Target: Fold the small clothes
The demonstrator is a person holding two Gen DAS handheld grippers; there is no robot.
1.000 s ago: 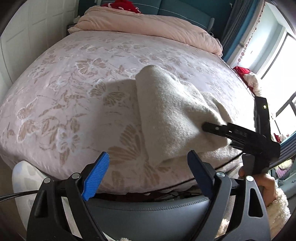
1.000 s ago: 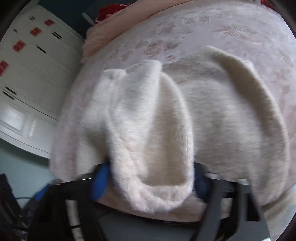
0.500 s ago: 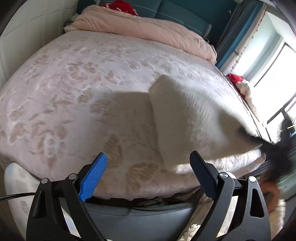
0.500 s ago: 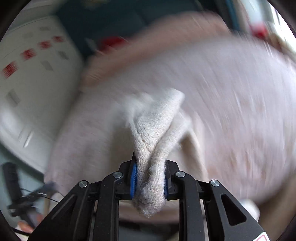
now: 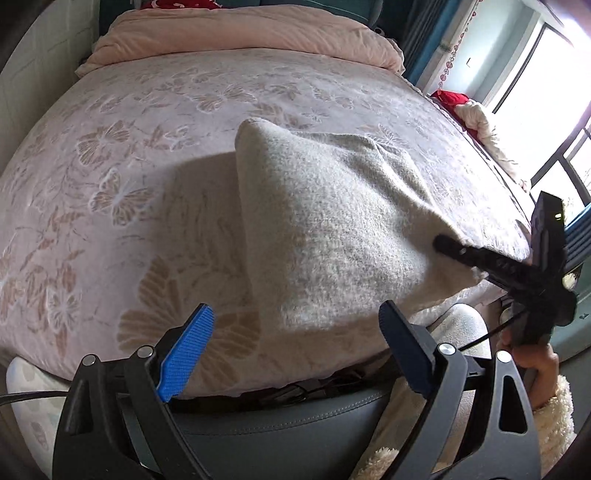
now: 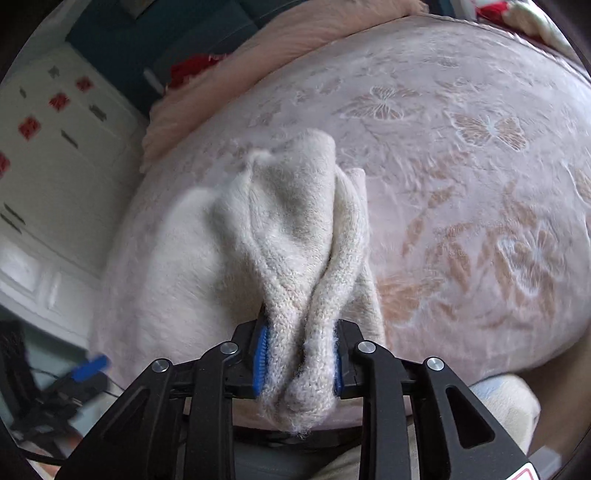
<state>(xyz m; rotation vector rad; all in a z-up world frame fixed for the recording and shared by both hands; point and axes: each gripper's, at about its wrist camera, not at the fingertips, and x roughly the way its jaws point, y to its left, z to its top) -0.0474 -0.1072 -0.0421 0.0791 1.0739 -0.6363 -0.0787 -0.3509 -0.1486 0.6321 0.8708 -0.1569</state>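
Here my left gripper (image 5: pixel 295 347) hangs over the near edge of the bed (image 5: pixel 110 184), jaws spread wide with nothing between them; only the butterfly-patterned cover shows through the gap. Just beyond it, right of centre, the cream knit (image 5: pixel 332 229) rises off the cover in a tent shape, its far left corner standing up in a peak and its near right corner drawn toward my right gripper (image 5: pixel 448 245). In the left view that gripper comes in from the right, its black fingers touching the knit's edge, with a hand (image 5: pixel 532 354) in a fluffy white sleeve (image 5: pixel 554 413) below it. In the right wrist view the right gripper (image 6: pixel 299 360) pinches a bunched fold of the knit (image 6: pixel 295 229) between its blue pads; the jaws have just been opening a little, yet the fabric is gripped on both sides. The rest of the knit trails away across the cover. A pink quilt (image 5: pixel 240 29) lies along the far end of the bed
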